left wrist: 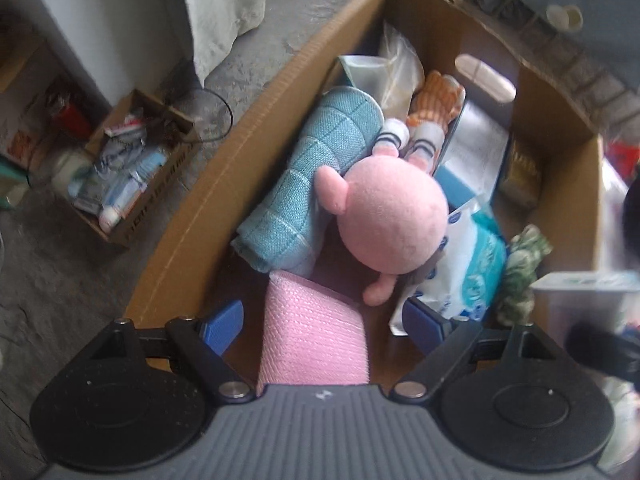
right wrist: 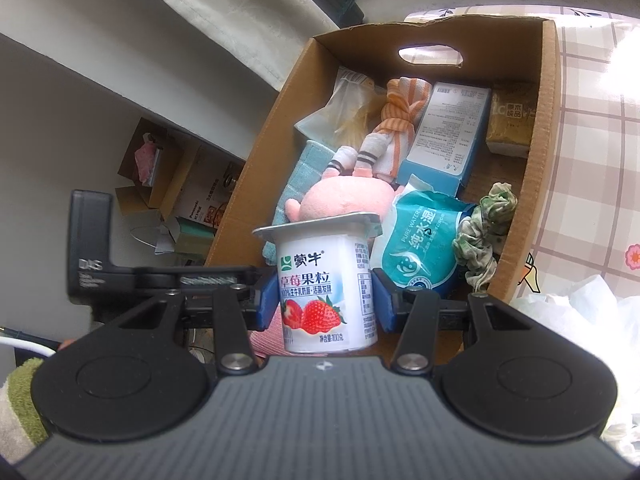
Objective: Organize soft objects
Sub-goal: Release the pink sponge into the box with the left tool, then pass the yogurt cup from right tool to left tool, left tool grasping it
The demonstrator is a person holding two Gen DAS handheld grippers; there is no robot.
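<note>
- The left gripper points steeply down into the cardboard box; its blue fingers stand spread wide, one on each side of a pink woven cloth.
- The cloth lies between the fingers at the box's near edge. Neither pad presses on it.
- Just beyond the cloth lies a pink plush toy, head nearest the fingers, striped legs toward the far wall.
- A rolled teal towel lies along the box's left wall, touching the plush.
- A green patterned scrunchie sits at the right wall.
- The right gripper pinches a yoghurt cup upright, its fingers pressed against both sides.
- Cup label: "蒙牛", "草莓果粒", strawberry picture, "100g".
- The cup is held over the box's near edge, in front of the plush.
- A teal wet-wipe pack right of the cup reads "PURE WATER" and "纯水湿".
- A blue carton carries print too small to read.
- The box stands on a desk with a checked cover.
</note>
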